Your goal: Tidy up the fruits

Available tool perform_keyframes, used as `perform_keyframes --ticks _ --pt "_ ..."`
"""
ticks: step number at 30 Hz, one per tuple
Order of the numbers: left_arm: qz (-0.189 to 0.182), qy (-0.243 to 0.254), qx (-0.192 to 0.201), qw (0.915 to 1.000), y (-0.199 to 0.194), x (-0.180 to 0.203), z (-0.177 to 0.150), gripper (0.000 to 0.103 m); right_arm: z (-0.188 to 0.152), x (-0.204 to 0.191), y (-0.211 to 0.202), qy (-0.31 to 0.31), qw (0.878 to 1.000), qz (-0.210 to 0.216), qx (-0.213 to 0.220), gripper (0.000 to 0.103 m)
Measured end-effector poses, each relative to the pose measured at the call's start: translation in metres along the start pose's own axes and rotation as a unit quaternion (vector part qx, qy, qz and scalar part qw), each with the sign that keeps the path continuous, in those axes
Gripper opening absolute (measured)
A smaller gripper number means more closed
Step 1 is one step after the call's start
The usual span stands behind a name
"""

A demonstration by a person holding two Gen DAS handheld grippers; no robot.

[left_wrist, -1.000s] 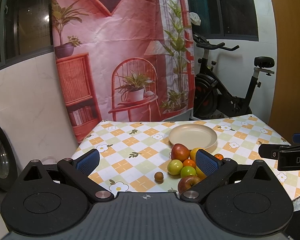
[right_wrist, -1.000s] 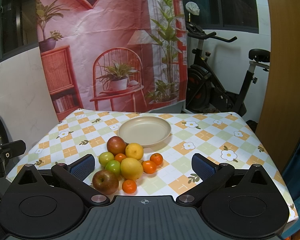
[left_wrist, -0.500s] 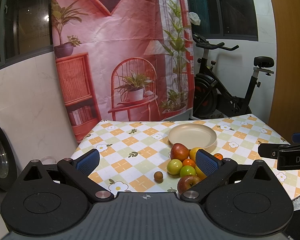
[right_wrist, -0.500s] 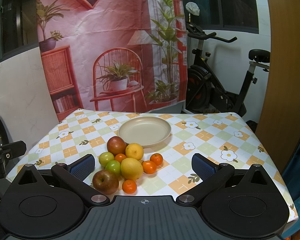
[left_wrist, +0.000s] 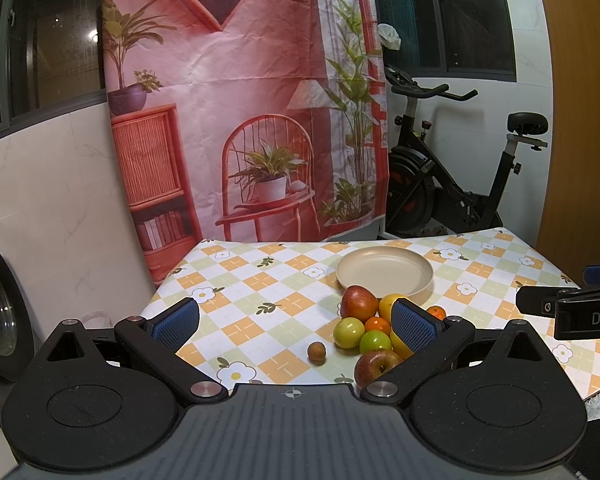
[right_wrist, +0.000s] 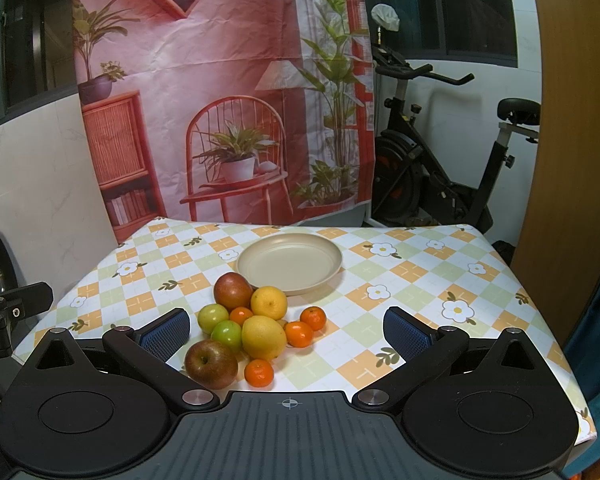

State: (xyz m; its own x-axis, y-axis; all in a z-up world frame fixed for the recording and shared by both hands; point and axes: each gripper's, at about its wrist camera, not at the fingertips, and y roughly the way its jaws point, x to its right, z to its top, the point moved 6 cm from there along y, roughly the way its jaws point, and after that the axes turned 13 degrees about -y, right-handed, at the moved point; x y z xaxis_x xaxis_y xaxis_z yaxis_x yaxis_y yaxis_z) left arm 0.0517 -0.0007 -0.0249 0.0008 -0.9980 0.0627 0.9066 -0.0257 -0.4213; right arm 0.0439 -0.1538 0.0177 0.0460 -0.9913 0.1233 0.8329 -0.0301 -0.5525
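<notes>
The right claw (right_wrist: 286,330) hangs wide and holds nothing, low in its frame above the near edge of the table (right_wrist: 420,280). The left claw (left_wrist: 296,320) is just as wide and just as bare. Between and just beyond the right claw's fingers, at lower centre, the fruits sit bunched and touching: a red apple (right_wrist: 211,364) nearest, a large lemon (right_wrist: 264,337), two green apples (right_wrist: 213,318), several mandarins (right_wrist: 259,372), and a second red apple (right_wrist: 233,291) at the back. In the left view a small brown fruit (left_wrist: 316,351) lies apart, left of the pile. Beyond, at mid-frame, the beige plate (right_wrist: 290,263) holds nothing. By my reading nothing is sorted yet; every piece is left to move.
</notes>
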Motion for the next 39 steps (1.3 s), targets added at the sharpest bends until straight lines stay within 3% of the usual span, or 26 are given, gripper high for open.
perform_keyframes --ticks 24,32,39 --pt "-0.013 -0.006 -0.004 0.9999 0.003 -0.003 0.002 0.103 0.001 0.005 0.004 0.004 1.0 0.008 -0.001 0.103" --pt "-0.007 0.006 -0.008 0.9999 0.031 -0.006 0.008 0.103 0.015 0.022 0.014 -0.015 0.999 0.016 0.043 0.103" --pt "-0.035 -0.007 -0.03 0.9989 0.065 -0.007 0.004 0.102 0.02 0.043 0.054 -0.015 0.997 0.024 0.065 0.103"
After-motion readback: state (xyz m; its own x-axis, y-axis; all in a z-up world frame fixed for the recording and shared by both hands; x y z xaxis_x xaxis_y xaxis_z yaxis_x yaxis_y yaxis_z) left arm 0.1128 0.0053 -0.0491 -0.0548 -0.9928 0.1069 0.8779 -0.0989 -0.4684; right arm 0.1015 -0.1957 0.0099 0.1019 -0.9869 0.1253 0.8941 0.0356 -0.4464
